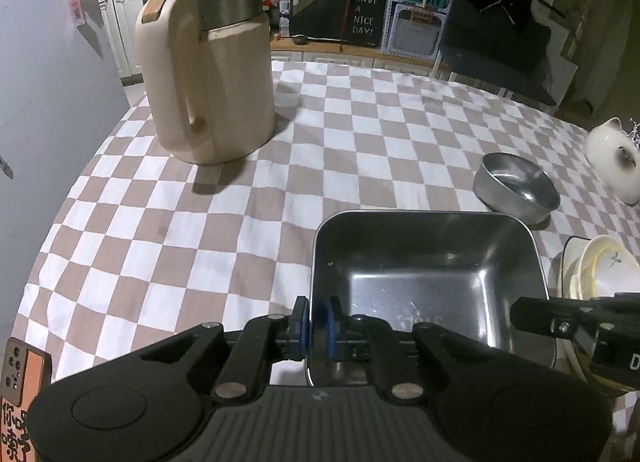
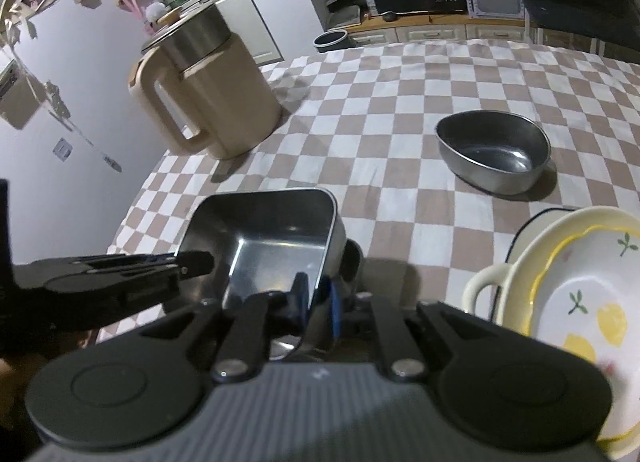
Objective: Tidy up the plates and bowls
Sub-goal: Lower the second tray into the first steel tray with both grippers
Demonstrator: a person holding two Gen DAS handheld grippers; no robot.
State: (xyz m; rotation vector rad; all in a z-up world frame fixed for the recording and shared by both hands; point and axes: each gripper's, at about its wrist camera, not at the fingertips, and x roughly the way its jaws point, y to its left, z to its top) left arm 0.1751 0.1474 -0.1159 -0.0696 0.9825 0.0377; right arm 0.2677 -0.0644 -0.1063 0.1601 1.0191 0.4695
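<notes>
Square steel tray [image 1: 424, 282] is the thing in hand — both grippers have it. The left gripper [image 1: 316, 322] has its jaws narrowed onto the tray's near-left rim, one blue pad [image 1: 329, 326] inside the wall and the other outside. The right gripper [image 2: 318, 302] pinches the rim on the opposite side the same way, jaws nearly closed on the thin metal edge. So the tray sits between the two grippers, gripped at both sides; in the right wrist view it looks tilted and partly lifted off the checked cloth [image 1: 240, 190] on the bench, though how far off I cannot tell.

Beyond the tray lies a round steel bowl [image 2: 494, 150], empty and well apart from it. To the tray's right, just beside it, stands a stack of ceramic dishes [image 2: 580, 294] — a cream handled bowl holding a white plate painted with lemons and leaves. Beyond the tray on its left, a tall beige jug [image 1: 212, 82] with a steel band stands clear of everything.

The coming move, as I judge it, turns on that stack to the tray's right: the right gripper is nearer to it. Steel here is smooth, glossy and thin-walled, likely slippery under the pads; the ceramic is glazed, heavier and chips easily, so a metal corner striking it is the risk.
</notes>
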